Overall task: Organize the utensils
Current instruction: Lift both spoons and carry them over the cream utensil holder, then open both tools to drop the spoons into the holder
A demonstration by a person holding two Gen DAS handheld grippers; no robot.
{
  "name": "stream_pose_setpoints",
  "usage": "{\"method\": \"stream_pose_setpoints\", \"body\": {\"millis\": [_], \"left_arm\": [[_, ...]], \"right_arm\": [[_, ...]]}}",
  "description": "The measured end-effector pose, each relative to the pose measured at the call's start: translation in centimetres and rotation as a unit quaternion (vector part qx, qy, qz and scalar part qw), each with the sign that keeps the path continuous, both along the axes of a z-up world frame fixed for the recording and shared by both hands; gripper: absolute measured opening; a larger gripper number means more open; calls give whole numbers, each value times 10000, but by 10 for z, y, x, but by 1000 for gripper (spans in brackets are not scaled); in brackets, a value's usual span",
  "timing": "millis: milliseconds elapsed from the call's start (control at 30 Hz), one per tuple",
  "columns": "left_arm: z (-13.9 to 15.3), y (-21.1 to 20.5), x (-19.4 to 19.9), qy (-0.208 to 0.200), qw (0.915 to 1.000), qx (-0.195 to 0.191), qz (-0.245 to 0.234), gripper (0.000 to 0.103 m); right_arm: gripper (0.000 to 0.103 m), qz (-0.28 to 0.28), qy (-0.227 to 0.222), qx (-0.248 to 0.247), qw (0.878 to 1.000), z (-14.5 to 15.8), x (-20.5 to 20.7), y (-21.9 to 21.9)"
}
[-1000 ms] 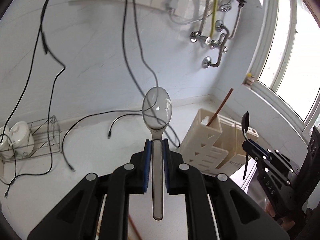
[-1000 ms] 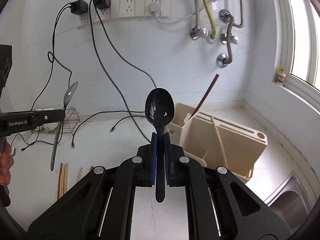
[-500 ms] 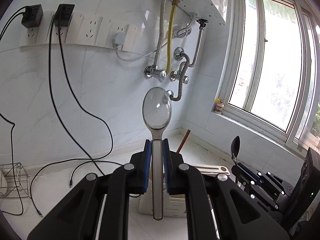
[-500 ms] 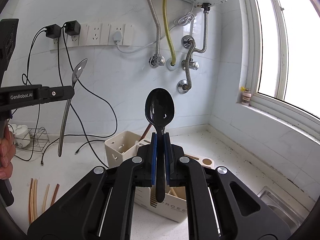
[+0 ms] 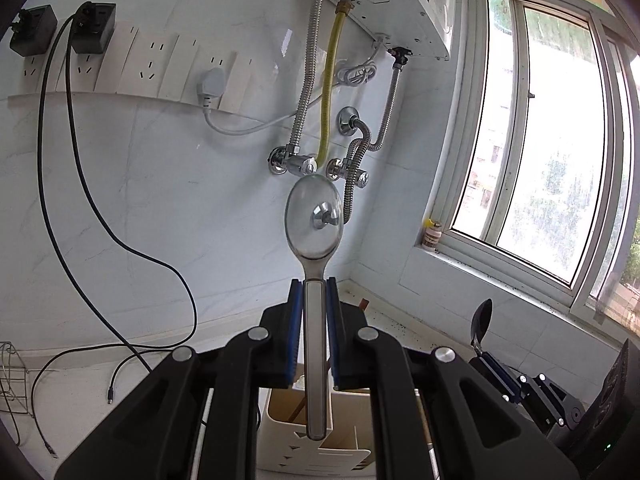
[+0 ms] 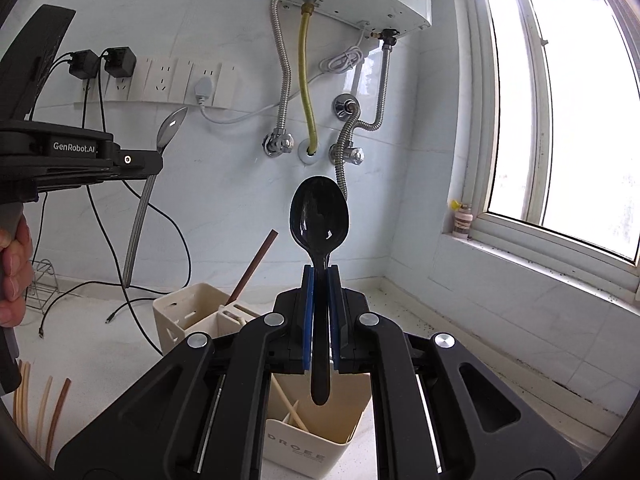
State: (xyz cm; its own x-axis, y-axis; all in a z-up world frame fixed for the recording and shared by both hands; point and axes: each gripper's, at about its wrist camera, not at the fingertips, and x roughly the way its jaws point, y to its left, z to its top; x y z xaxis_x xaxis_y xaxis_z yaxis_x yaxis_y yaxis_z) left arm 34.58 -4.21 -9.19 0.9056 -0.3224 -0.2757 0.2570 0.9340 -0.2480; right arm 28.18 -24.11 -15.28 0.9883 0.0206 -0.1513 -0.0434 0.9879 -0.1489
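Far left on the counter: loose chopsticks, pale and dark, thin straight sticks — light, stiff, apt to roll. Behind them a small wire rack and trailing black cables.

Next, the left gripper, jaws pinched on the flat handle of a clear spoon, held upright, bowl on top, handle end hanging below the pads over the holder. Glassy, smooth, rigid; probably light plastic, and slippery — best gripped across the flat of the handle, as now, not the curved bowl. From the right wrist view, the same spoon seen edge-on, thin and gently bowed.

Centre: the cream utensil holder, a squared plastic box with open compartments, cut-out sides and matte walls. One brown chopstick leaning out of a rear slot, pale sticks lying in the front compartment.

Directly above that front compartment, the right gripper, jaws squeezed onto the narrow neck of a black spoon — glossy, hard, oval bowl up, tapered handle tip pointing down into the opening. Likely light and unbreakable, though slick; a grip on so narrow a neck could let it swing.

Right: tiled wall, metal hoses, window sill.
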Motion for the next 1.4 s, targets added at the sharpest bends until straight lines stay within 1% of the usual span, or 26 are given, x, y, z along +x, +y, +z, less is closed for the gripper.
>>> {"method": "stream_pose_setpoints", "body": {"millis": [167, 333, 433, 633, 800, 967, 1200, 1300, 1400], "left_arm": [[-9, -3, 11, 60, 10000, -14, 71, 11], [-16, -2, 21, 95, 9997, -173, 139, 12], [-16, -1, 28, 127, 9994, -253, 185, 12], [-21, -9, 37, 158, 9995, -56, 259, 12], [-28, -11, 40, 136, 9988, -41, 469, 12], [-37, -15, 41, 63, 9982, -92, 586, 12], [-52, -15, 43, 134, 9966, -172, 794, 12], [-57, -15, 42, 188, 9963, -153, 825, 12], [-58, -17, 43, 229, 9968, -96, 759, 12]], "right_arm": [[6, -47, -94, -199, 9997, -13, 7, 2], [6, -101, -157, -330, 9993, -25, 12, 2], [6, -118, -157, -323, 9993, -30, 14, -1], [6, -122, -152, -307, 9993, -35, 17, -2], [7, -120, -138, -266, 9995, -38, 19, -4], [7, -130, -94, -196, 9997, -43, 17, -8], [7, -71, -80, -160, 9998, -49, 14, -10], [7, -82, -39, -140, 9999, -52, 14, -11], [7, -49, -14, -147, 9999, -55, 14, -11]]}}
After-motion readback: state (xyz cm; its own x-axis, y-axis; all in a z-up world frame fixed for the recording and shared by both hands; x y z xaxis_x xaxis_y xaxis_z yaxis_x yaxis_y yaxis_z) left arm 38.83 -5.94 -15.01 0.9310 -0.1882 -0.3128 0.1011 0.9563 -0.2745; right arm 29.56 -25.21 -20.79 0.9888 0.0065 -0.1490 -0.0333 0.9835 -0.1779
